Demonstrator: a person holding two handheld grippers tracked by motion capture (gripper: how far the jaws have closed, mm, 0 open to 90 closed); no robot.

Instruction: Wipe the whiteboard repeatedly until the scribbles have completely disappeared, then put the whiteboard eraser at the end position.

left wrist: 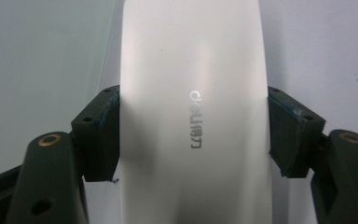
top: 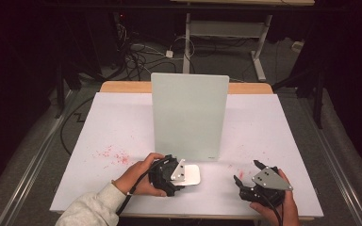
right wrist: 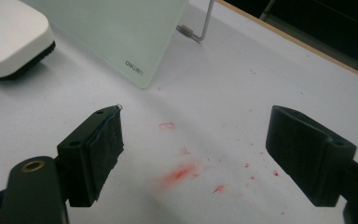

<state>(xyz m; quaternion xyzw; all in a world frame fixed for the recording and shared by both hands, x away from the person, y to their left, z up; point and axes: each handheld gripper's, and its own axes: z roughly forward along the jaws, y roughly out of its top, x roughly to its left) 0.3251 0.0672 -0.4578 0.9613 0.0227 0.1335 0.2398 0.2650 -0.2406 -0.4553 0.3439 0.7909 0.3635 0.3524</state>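
Left gripper (top: 176,173) clamps a white rounded plastic board eraser (left wrist: 193,116) beside an upright frosted glass board (top: 188,115). Right gripper (right wrist: 193,158), jaws apart, hovers over red marks (right wrist: 179,173). Likely next: wiping.

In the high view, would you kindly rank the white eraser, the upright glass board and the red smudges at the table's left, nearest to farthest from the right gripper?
From the right gripper:
1. White eraser, to its left, clamped in the left gripper.
2. Glass board, upright at mid-table, ahead and left.
3. Red smudges, beyond the left gripper on the table's left.
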